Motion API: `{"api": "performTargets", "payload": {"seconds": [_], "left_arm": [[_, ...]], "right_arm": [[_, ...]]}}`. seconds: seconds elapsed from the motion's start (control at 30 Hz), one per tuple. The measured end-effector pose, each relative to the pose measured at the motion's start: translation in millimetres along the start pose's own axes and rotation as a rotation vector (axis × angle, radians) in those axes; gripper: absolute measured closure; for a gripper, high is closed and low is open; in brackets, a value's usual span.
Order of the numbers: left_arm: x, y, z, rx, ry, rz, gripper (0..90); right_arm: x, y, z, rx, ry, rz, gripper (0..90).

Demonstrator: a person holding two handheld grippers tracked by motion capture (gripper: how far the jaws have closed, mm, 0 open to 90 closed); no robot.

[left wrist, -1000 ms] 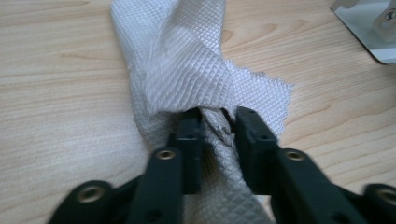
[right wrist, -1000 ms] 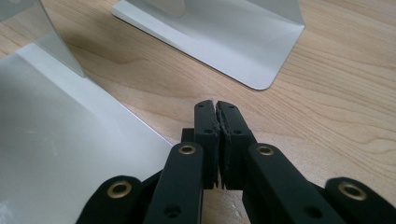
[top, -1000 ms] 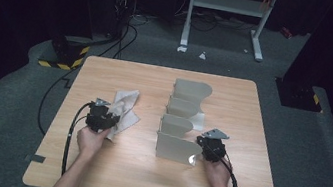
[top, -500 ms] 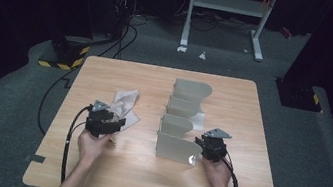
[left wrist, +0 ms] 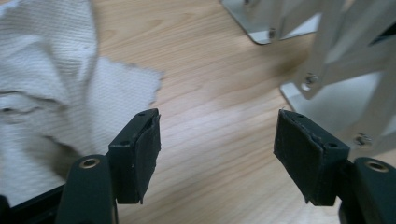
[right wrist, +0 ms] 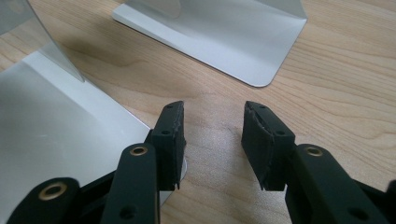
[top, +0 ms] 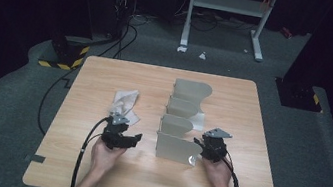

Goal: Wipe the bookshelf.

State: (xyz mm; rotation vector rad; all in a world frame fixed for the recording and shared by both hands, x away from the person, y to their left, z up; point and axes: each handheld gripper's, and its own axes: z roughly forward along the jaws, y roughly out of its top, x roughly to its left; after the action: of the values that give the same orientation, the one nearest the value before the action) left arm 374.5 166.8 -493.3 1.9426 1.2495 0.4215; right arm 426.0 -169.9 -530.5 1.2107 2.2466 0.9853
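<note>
Both my grippers, left [top: 136,138] and right [top: 197,142], just opened, nothing held. Risk: right jaw clips the rack [top: 173,148] and shoves it; cloth [top: 124,104] could snag.

Black tongs [top: 134,138] with brass rivets, textured pads, trailing black cables.
</note>
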Motion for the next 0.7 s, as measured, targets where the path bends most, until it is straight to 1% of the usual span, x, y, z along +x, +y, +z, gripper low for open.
{"api": "performTargets", "payload": {"seconds": [0.07,0.1,0.17,0.27,0.37,0.5,0.63,0.7], "left_arm": [[-8.3,-1.4,1.7,0.001,-0.017,0.021,30.2],[-13.9,-2.7,3.0,0.005,-0.025,0.039,29.5],[-18.4,-4.3,4.2,0.009,-0.038,0.051,28.3],[-22.8,-6.5,5.6,0.018,-0.060,0.053,27.1],[-27.8,-9.1,5.3,0.018,-0.074,0.053,26.5],[-35.8,-11.8,6.0,0.018,-0.098,0.056,25.6],[-43.9,-13.7,8.6,0.026,-0.105,0.078,24.7],[-46.8,-14.0,10.8,0.032,-0.110,0.080,24.5]], "right_arm": [[-0.2,-0.1,0.0,0.000,0.005,0.001,58.2],[-0.6,-0.2,-0.2,0.000,0.006,0.001,58.3],[-1.5,-1.1,-1.2,-0.002,0.006,0.011,58.9],[-2.4,-2.5,-2.7,-0.004,-0.001,0.016,62.6],[-4.2,-3.6,-4.5,-0.002,0.005,0.023,64.6],[-5.3,-3.5,-5.3,0.004,0.008,0.013,65.5],[-5.1,-3.3,-5.4,0.006,0.005,0.011,65.9],[-5.0,-3.3,-5.2,0.005,0.003,0.011,66.6]]}}
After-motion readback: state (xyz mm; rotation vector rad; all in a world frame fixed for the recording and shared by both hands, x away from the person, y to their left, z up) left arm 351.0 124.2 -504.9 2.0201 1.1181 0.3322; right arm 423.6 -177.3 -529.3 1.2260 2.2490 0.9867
